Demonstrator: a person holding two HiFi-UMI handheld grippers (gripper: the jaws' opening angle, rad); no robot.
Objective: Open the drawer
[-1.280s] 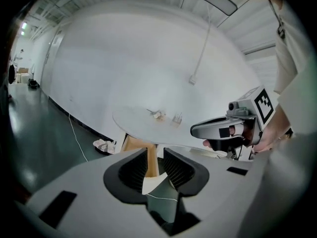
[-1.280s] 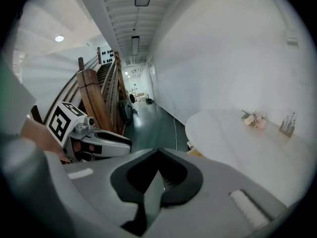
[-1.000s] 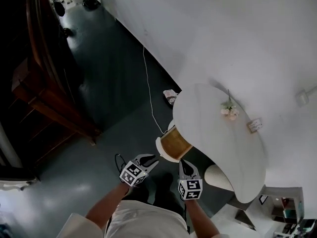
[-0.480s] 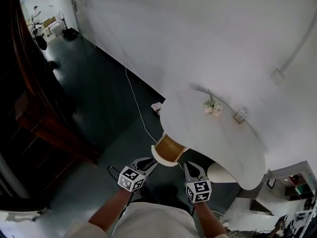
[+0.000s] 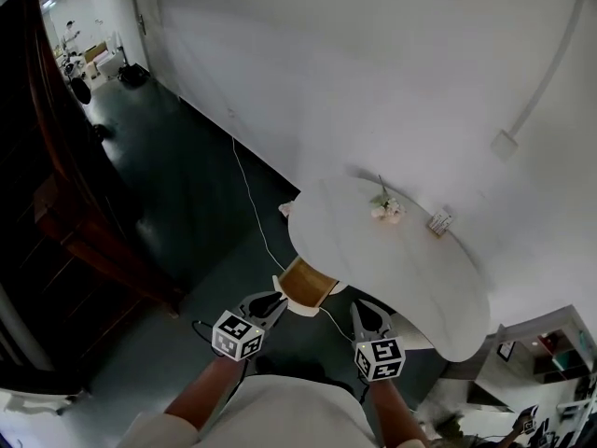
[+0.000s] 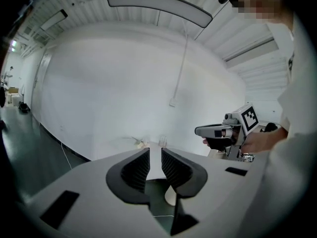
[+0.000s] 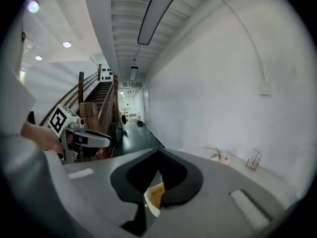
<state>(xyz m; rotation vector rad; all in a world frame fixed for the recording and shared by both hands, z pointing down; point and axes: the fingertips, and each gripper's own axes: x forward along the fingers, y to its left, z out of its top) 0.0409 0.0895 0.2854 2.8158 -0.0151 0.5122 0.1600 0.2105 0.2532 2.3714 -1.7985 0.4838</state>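
Observation:
A white oval table (image 5: 410, 259) stands against the wall. Under its near end a tan, white-rimmed drawer (image 5: 304, 284) sticks out. Both grippers hang in the air in front of it and touch nothing. My left gripper (image 5: 272, 301) is left of the drawer. Its jaws have just been closing and stand a little apart with nothing between them (image 6: 155, 155). My right gripper (image 5: 363, 306) is right of the drawer, its fingertips meeting (image 7: 158, 151). The drawer (image 7: 155, 197) shows through the hollow below those tips.
Small pale flowers (image 5: 384, 209) and a little stand (image 5: 438, 222) sit on the table by the wall. A white cable (image 5: 248, 199) trails over the dark floor. A dark wooden staircase (image 5: 70, 203) rises at the left. Shelves with small items (image 5: 550, 353) are at the lower right.
Both grippers have risen, and the head view now takes in more of the wall. The left jaws stand closer together than before. Nothing has been taken hold of.

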